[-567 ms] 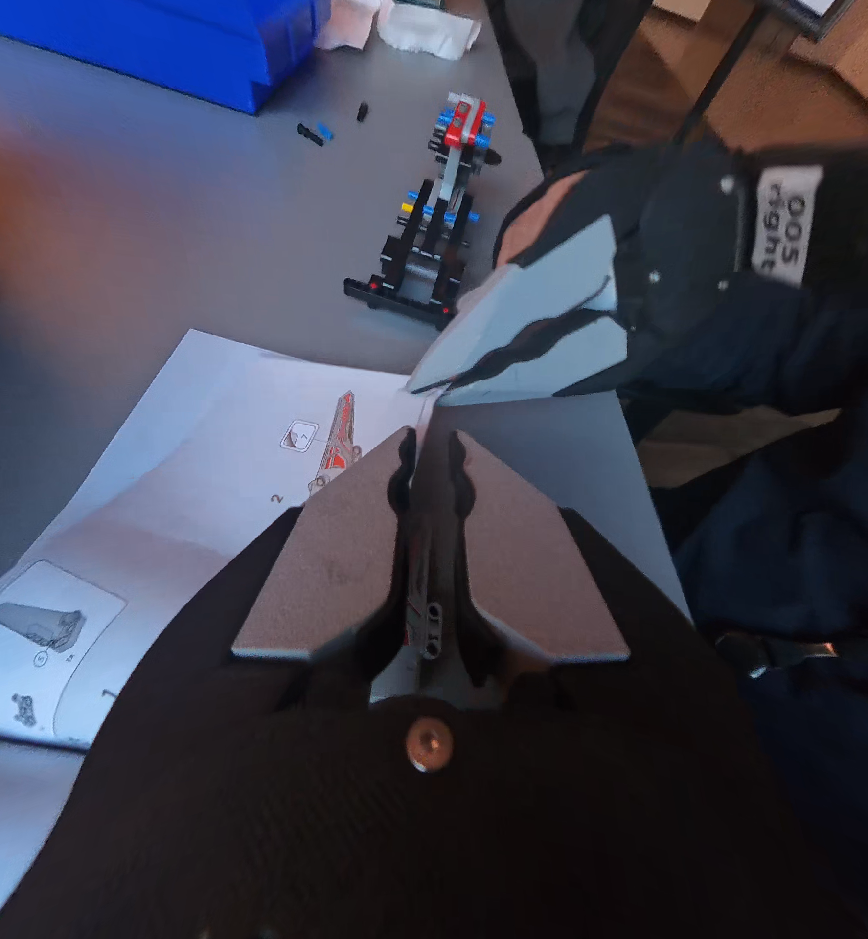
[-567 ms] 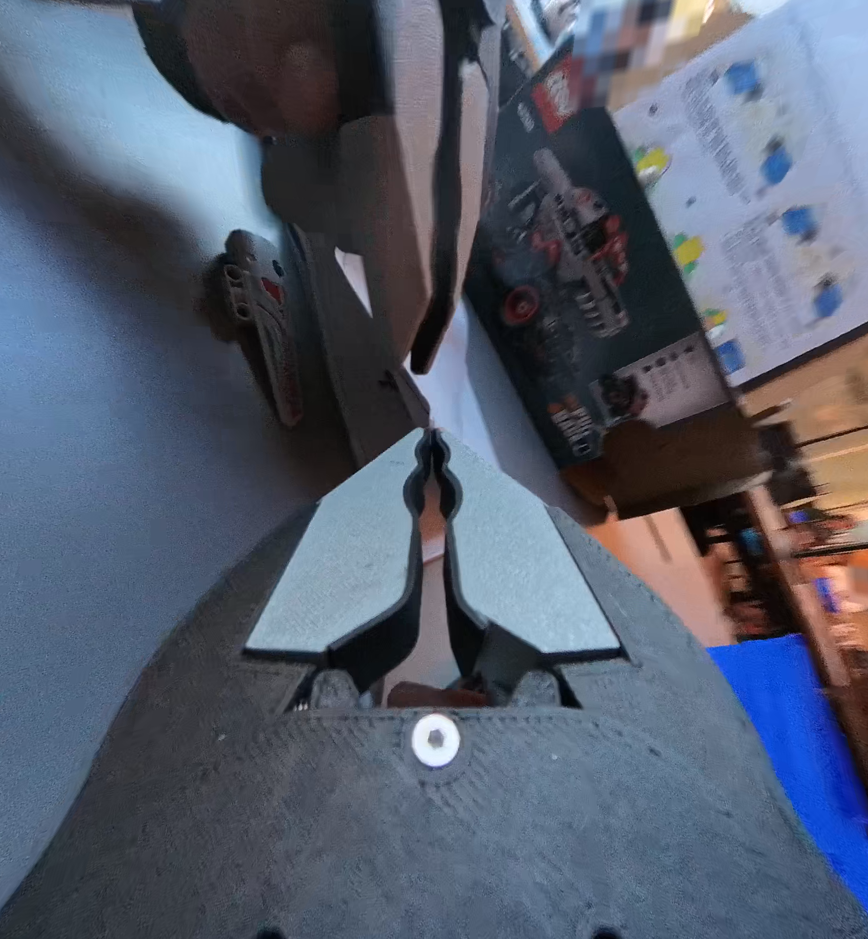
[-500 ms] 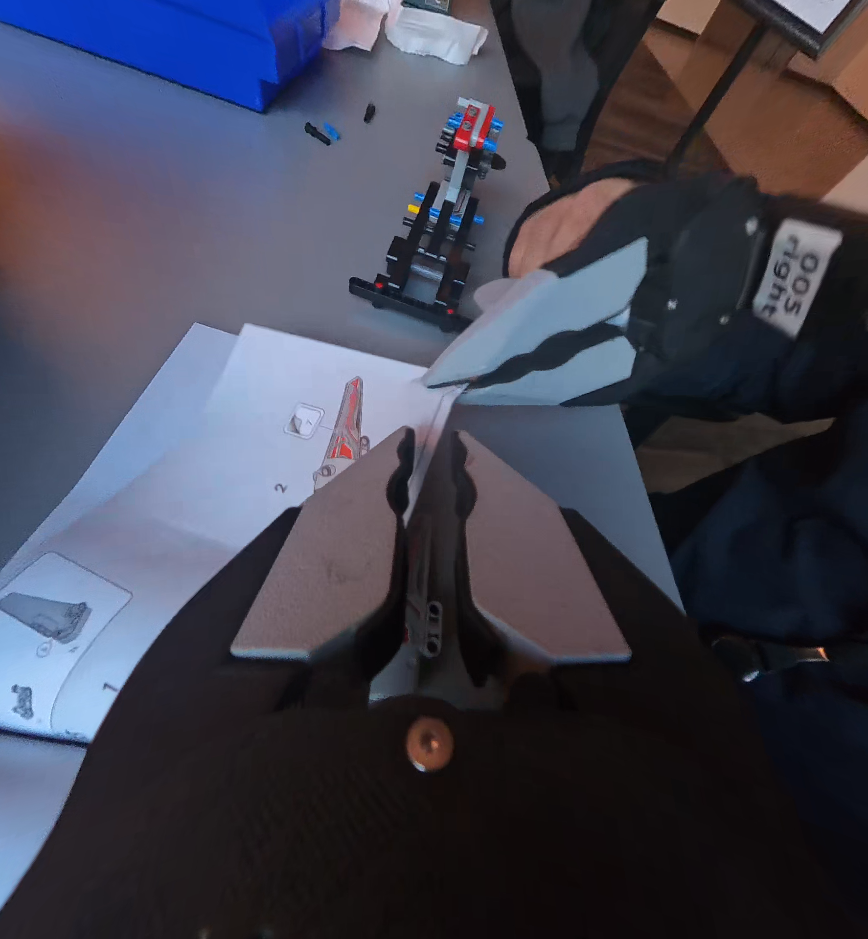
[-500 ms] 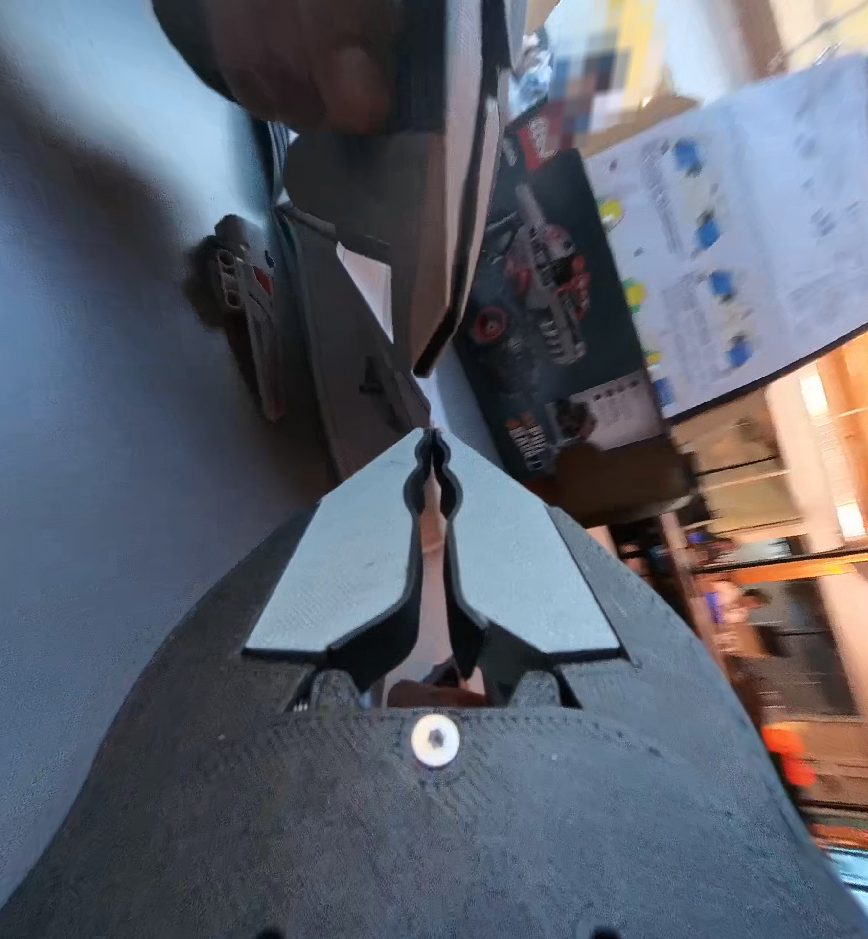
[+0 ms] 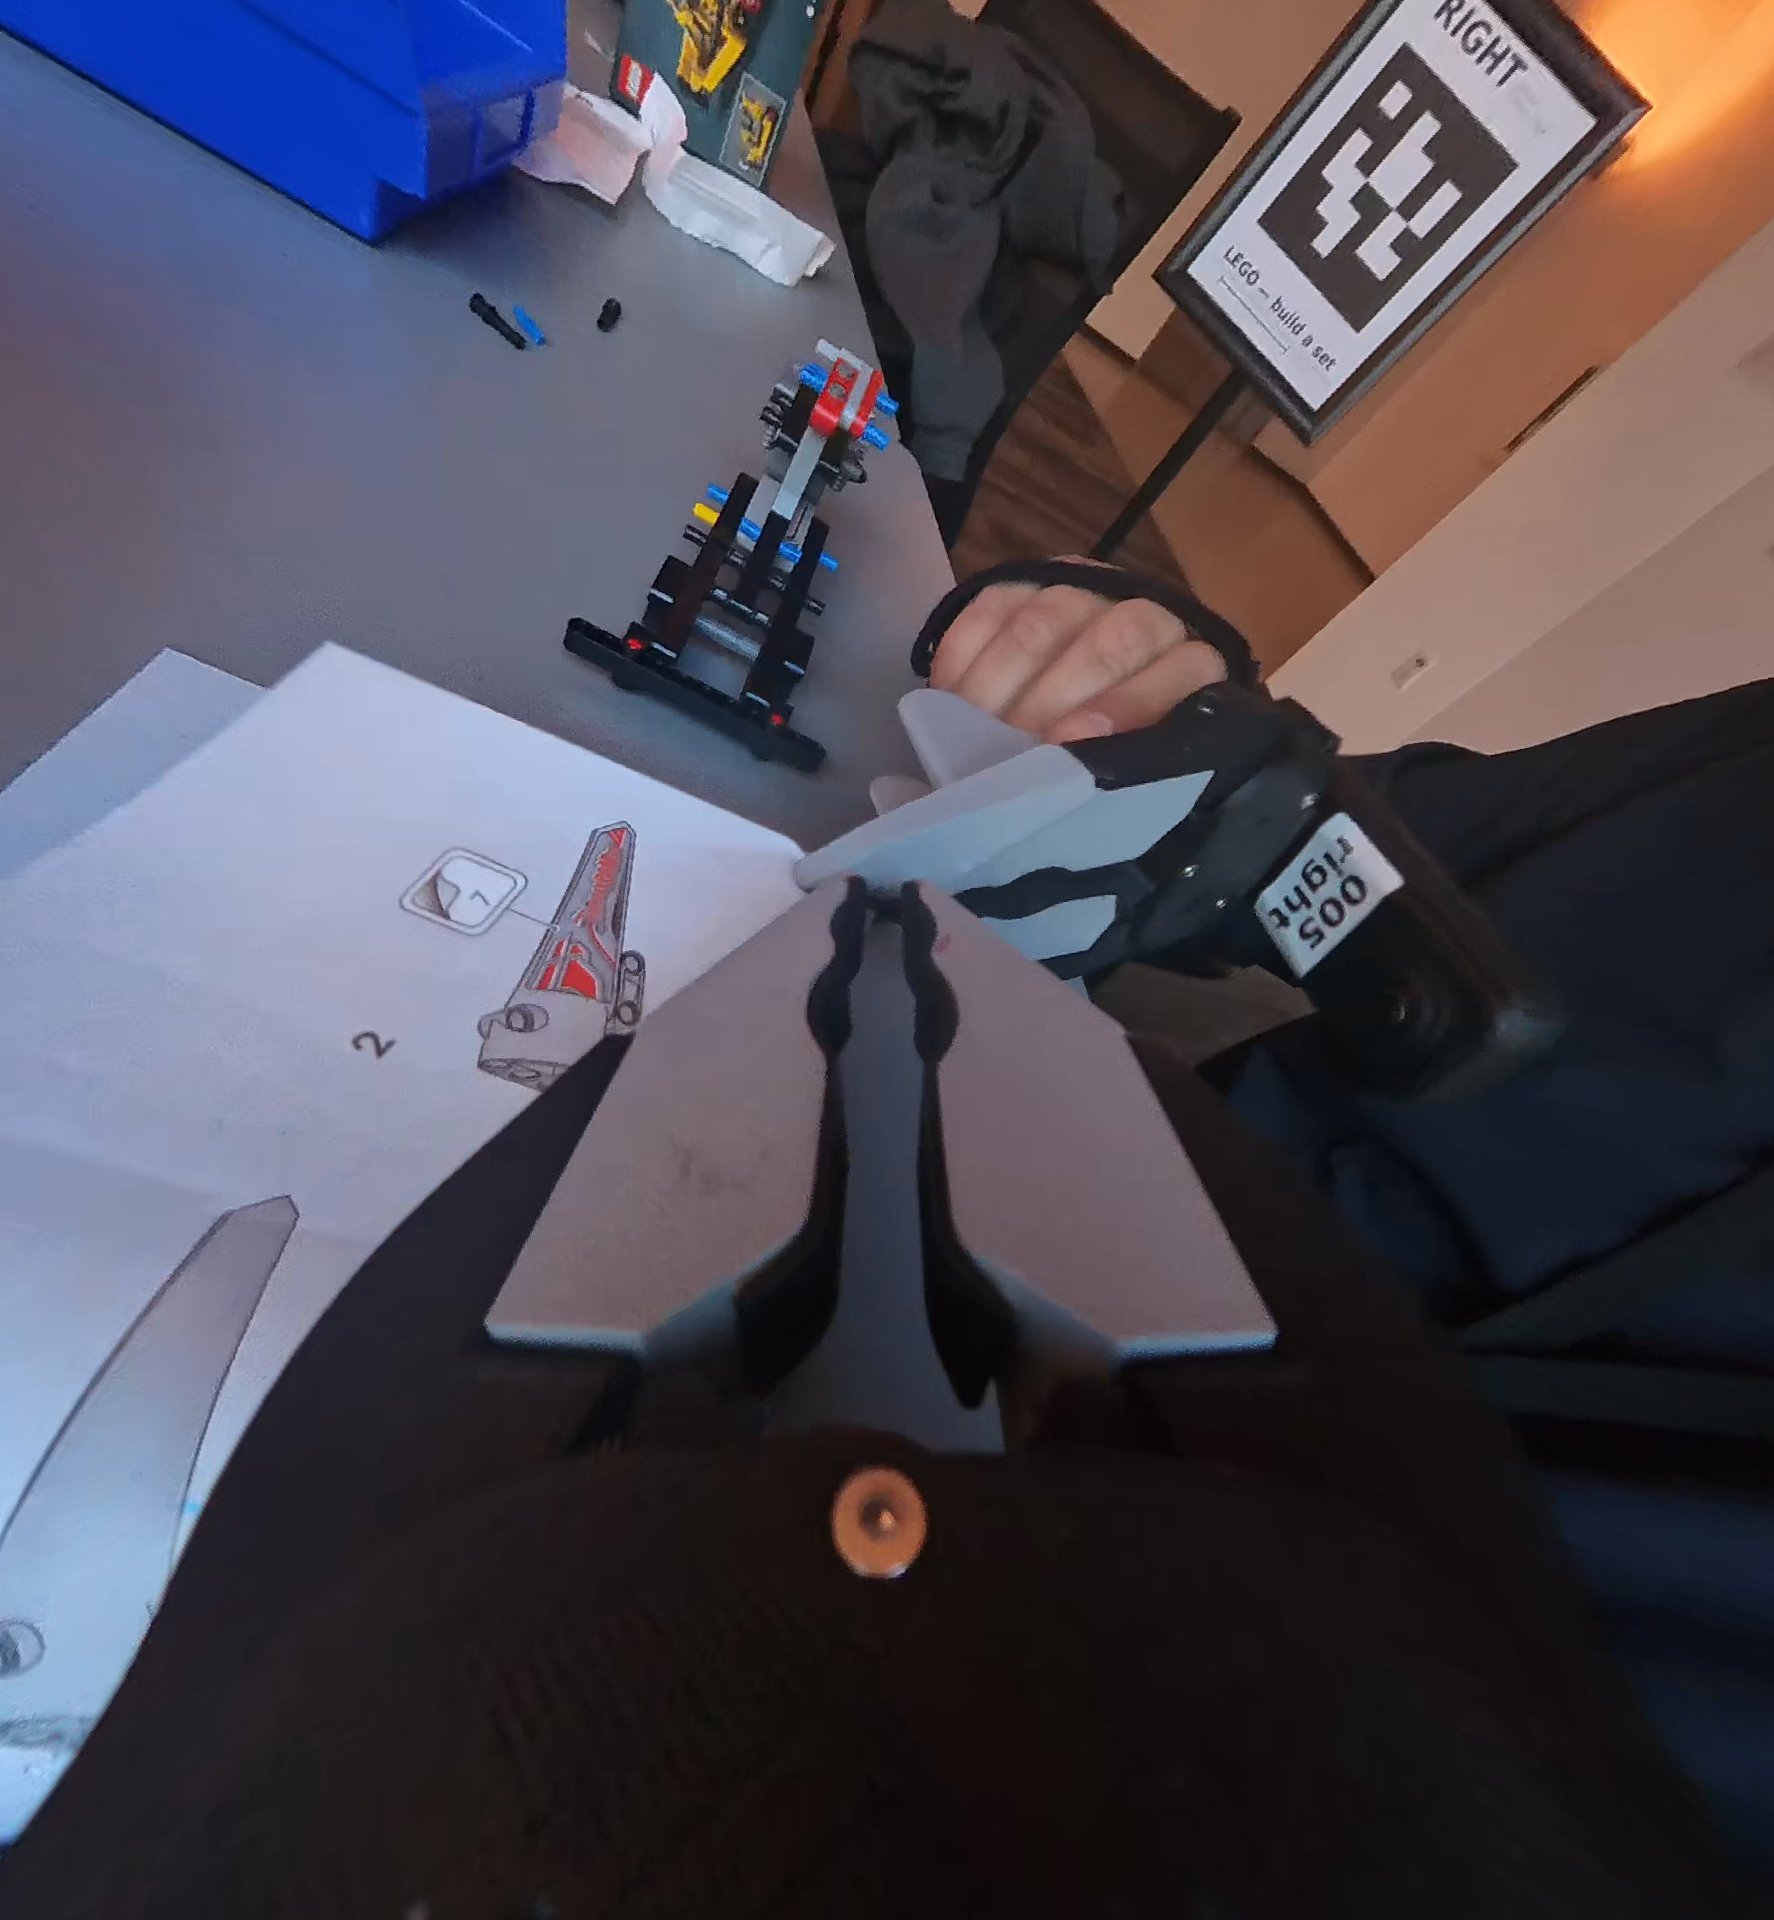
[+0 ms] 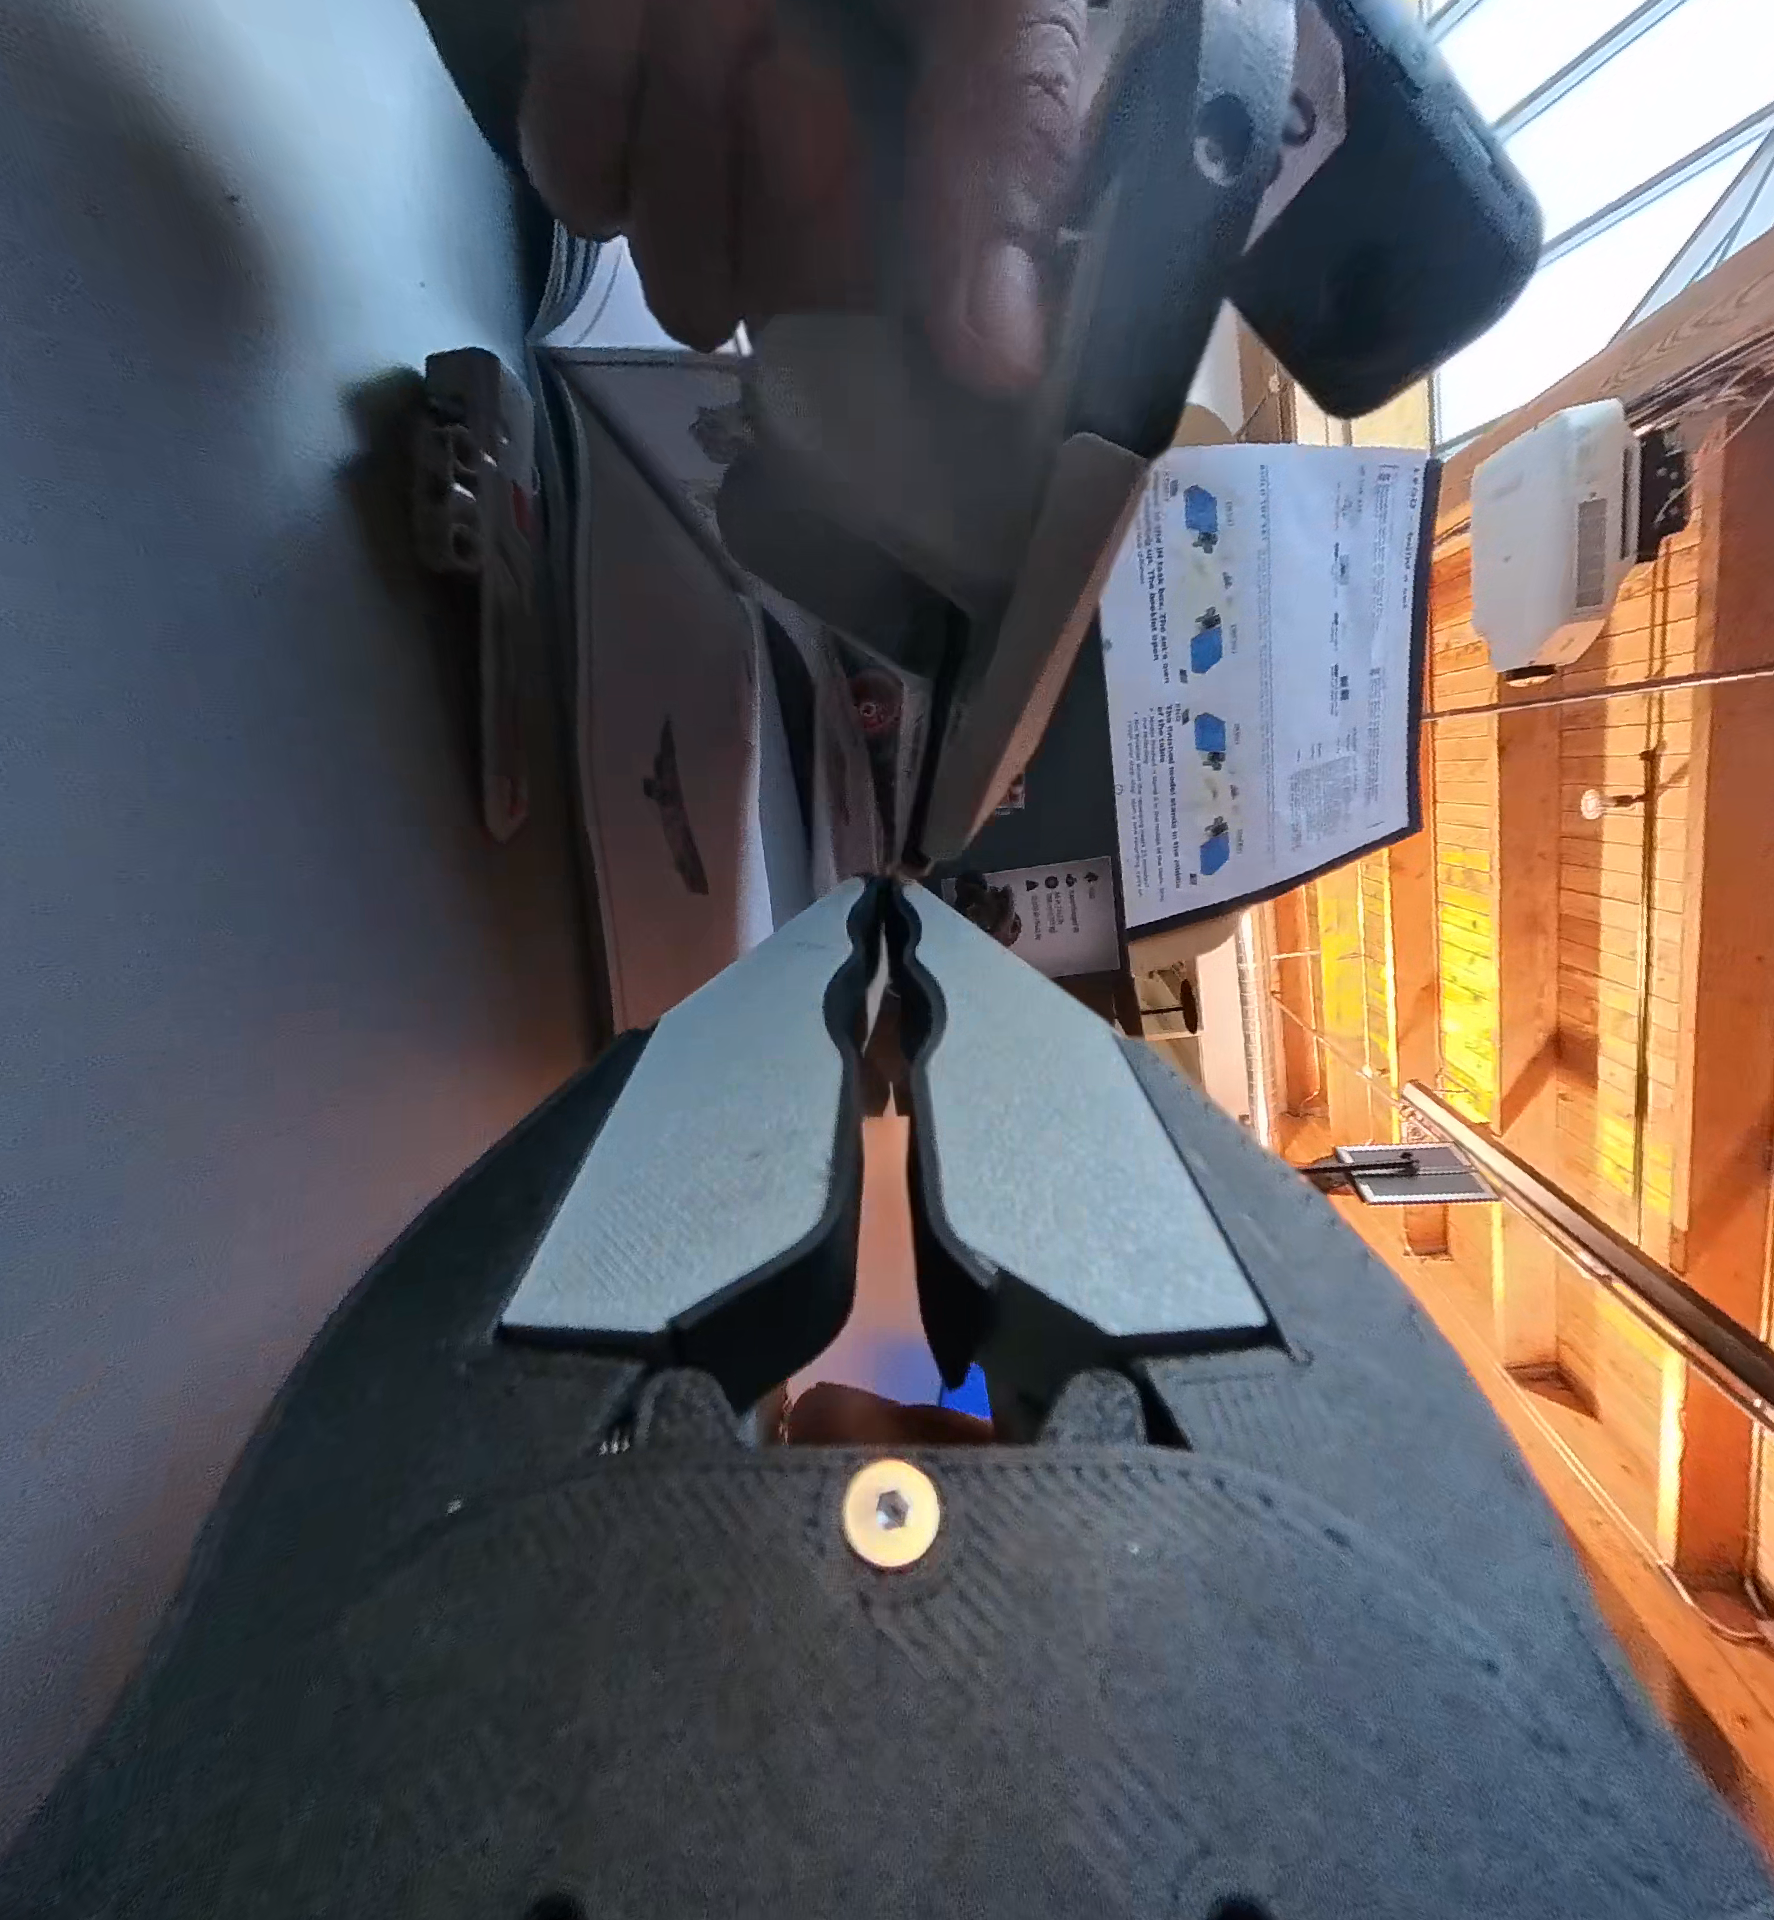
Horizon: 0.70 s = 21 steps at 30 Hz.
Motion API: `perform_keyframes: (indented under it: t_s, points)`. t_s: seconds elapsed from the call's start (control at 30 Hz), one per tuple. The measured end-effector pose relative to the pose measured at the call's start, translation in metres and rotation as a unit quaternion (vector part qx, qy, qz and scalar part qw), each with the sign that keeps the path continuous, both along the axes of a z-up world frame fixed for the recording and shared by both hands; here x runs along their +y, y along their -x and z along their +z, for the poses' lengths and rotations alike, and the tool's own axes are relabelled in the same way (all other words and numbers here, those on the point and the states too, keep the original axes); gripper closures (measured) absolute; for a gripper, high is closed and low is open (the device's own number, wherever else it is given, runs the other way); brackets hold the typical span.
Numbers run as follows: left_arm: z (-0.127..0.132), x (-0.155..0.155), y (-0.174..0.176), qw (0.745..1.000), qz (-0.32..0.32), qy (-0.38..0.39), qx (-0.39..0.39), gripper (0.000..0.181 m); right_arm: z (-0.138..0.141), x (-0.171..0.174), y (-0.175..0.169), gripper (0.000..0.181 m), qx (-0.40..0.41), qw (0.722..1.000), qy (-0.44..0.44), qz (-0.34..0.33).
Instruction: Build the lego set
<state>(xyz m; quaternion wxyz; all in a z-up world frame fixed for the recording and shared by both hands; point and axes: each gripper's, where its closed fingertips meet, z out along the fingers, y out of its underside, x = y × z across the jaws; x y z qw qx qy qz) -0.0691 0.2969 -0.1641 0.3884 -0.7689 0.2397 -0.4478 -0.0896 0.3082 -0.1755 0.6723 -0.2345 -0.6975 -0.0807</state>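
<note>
Grey tabletop [image 5: 239, 468] runs under everything, with a blue bin [image 5: 322, 94] at its far edge and a framed marker sign [image 5: 1402, 197] beyond. An open instruction booklet [image 5: 239, 914] lies near the left gripper [image 5: 881, 906], whose jaws are drawn nearly together; whether they pinch anything at the tips I cannot tell. The right gripper [image 5: 841, 862] comes in from the side, also closed to a thin slit, and in its own view [image 6: 883, 894] no part shows between its fingers (only a sliver of light). The two sets of tips meet almost point to point above the booklet's edge.

The partly built lego model [image 5: 758, 561] stands on the table past the booklet, its long axis pointing away from the left gripper, and the right hand [image 5: 1059, 655] looks nearer to it. A tapered grey and red panel piece [image 6: 488, 582] lies flat beside the booklet, long axis along the booklet's edge, to the side of both grippers. My guess is that a piece must be picked next, and the panel is close to both.
</note>
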Motion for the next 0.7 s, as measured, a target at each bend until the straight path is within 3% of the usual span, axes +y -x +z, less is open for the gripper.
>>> perform_keyframes:
  t_s: [0.27, 0.4, 0.7]
  points:
    - [-0.007, 0.005, 0.002, 1.000, 0.018, 0.013, 0.015, 0.181, 0.000, 0.003, 0.000, 0.181, 0.001, 1.000, -0.006, -0.010]
    - [-0.010, 0.009, 0.010, 0.999, 0.039, 0.019, 0.023, 0.173, 0.000, 0.006, 0.000, 0.181, 0.001, 0.999, -0.025, -0.020]
    - [-0.007, 0.007, 0.002, 0.999, 0.028, 0.027, 0.009, 0.170, 0.001, 0.007, 0.000, 0.181, 0.003, 0.999, -0.044, -0.029]
